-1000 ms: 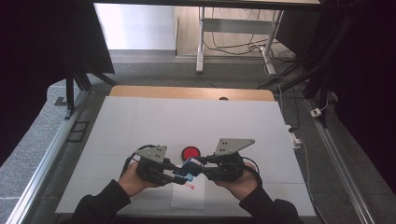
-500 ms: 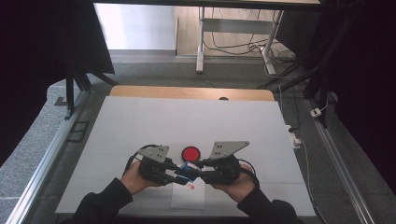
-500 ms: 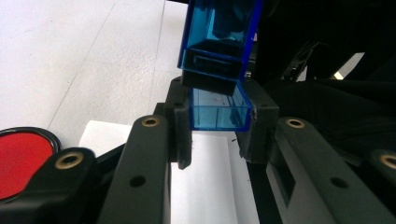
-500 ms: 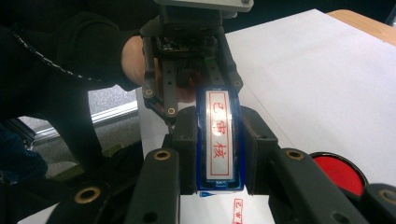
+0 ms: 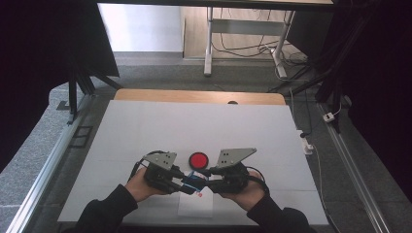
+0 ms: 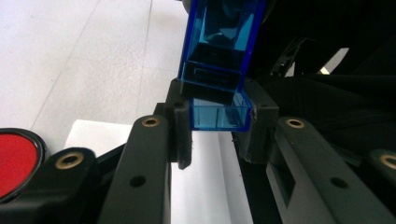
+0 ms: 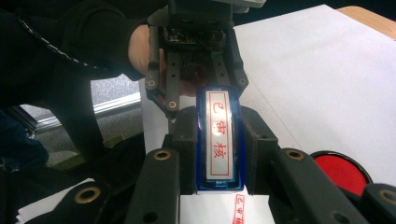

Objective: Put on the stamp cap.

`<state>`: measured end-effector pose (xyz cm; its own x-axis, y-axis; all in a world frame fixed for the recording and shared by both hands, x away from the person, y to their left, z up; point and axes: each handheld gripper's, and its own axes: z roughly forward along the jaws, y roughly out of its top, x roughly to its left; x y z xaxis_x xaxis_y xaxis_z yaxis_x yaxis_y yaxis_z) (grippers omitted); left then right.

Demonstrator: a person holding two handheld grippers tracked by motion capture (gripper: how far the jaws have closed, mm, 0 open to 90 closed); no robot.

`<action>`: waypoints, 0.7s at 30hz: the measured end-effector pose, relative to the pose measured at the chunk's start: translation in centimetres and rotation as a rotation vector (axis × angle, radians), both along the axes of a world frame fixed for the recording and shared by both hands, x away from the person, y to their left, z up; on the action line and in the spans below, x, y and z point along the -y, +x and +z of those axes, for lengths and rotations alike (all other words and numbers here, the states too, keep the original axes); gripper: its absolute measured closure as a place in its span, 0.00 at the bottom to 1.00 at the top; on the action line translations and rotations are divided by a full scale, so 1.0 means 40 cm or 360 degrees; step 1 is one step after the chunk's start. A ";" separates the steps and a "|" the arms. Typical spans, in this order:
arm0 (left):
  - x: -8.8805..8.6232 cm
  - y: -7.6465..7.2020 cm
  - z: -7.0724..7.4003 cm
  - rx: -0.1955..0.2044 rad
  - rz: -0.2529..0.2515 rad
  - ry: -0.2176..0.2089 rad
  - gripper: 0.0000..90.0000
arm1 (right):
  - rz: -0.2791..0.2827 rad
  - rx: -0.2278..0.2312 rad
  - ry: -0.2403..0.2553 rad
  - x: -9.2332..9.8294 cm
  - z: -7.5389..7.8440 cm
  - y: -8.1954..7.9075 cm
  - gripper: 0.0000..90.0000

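Gripping 1 blue stamp between them, the left gripper and right gripper each have jaws clamped shut on opposite ends. It hangs above a white paper, near a red ink pad.

place: lab or work room | signs: white table, grey carpet floor, desk legs, loose cables

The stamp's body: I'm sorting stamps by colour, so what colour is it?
Clear blue; the stamp shows it best in the left gripper view.
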<state>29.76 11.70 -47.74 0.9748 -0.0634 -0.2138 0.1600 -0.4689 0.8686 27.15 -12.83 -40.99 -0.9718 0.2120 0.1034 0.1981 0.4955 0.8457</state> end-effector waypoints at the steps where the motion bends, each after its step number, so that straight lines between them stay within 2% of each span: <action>1: 0.000 0.000 0.000 -0.0001 -0.0003 -0.0001 0.76 | 0.0002 -0.0002 0.0002 -0.001 -0.001 -0.001 0.79; 21: -0.004 0.002 0.001 -0.0031 -0.0055 -0.0033 0.76 | 0.0052 -0.0008 0.0009 -0.003 0.000 -0.006 0.79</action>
